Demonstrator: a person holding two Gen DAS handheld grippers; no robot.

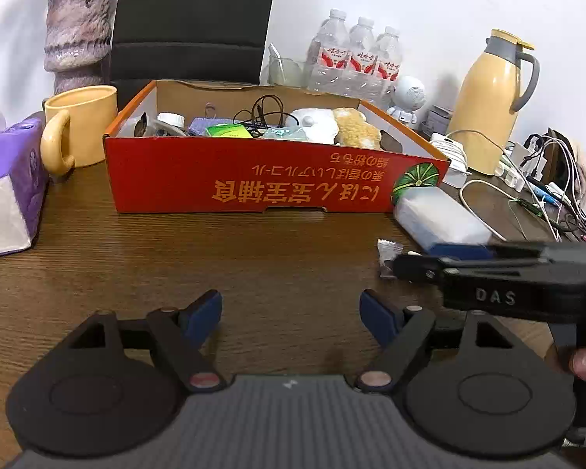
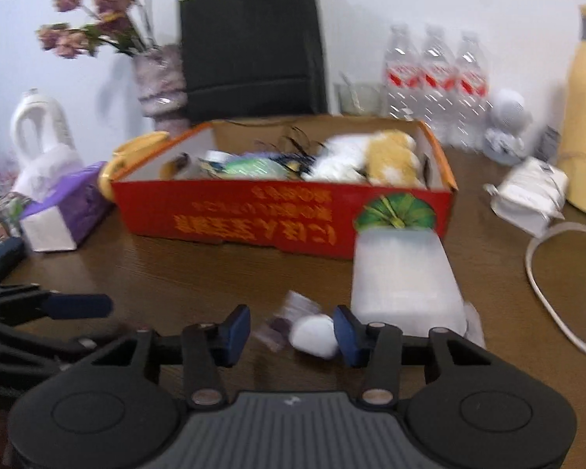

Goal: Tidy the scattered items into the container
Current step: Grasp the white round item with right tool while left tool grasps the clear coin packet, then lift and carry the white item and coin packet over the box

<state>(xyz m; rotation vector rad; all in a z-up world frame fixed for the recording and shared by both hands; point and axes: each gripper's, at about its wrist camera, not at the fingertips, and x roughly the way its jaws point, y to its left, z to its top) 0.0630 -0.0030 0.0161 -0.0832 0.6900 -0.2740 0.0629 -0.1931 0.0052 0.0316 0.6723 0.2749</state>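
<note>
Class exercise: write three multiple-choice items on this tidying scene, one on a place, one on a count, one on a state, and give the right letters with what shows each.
1. Where does the yellow mug stand? A left of the red box B inside it C right of it
2. How many water bottles stand behind the box? A two B three C five
3. How is the left gripper? A shut on a cable B open with nothing between its fingers C shut on the mug

Answers: 1 A, the mug sits beside the box's left wall. 2 B, three caps and red labels show. 3 B, bare table shows between the blue pads.
</note>
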